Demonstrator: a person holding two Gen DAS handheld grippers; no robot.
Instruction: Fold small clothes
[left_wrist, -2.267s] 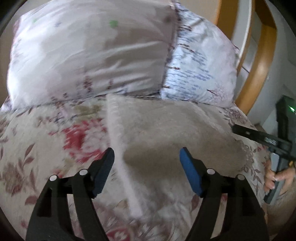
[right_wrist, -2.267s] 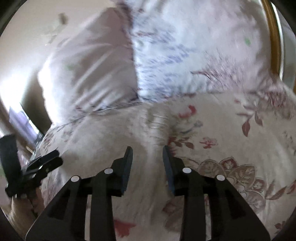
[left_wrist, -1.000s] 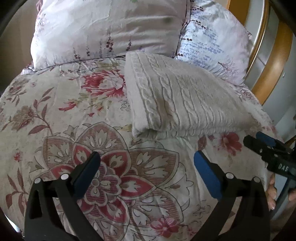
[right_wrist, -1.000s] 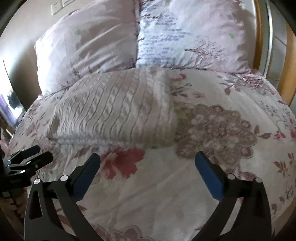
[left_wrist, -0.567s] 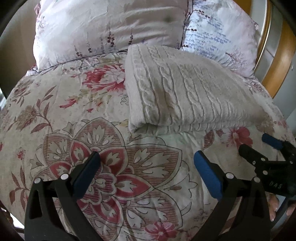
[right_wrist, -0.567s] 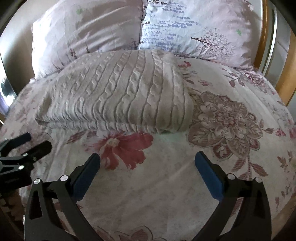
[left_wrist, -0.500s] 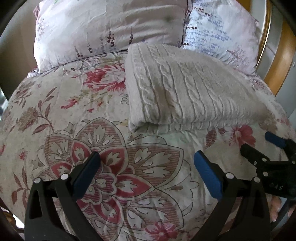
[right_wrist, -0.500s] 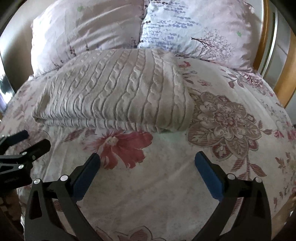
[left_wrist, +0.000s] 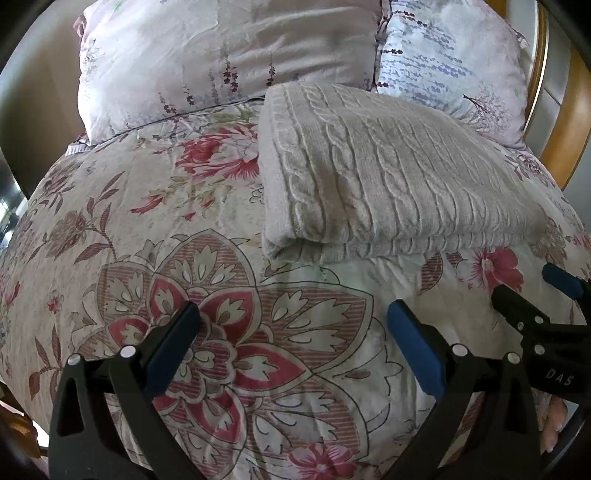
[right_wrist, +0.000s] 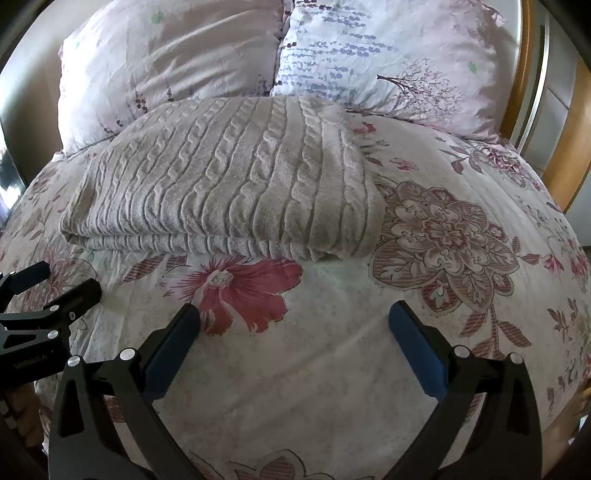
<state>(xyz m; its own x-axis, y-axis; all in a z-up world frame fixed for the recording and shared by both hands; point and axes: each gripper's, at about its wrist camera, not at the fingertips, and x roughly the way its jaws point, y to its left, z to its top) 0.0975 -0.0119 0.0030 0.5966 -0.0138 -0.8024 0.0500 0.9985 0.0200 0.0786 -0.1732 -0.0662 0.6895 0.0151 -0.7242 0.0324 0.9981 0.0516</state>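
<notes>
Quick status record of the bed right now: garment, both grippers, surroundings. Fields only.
garment: cable-knit sweater, pale grey-white, folded into a rectangle, layered edges facing the cameras
garment location: flat on the floral bedspread, far edge against the two pillows
left gripper: open, holding nothing, over the bedspread, short of the sweater
right gripper: open, holding nothing, short of the sweater
contact: neither gripper touches the sweater
background: wooden headboard on the right
</notes>
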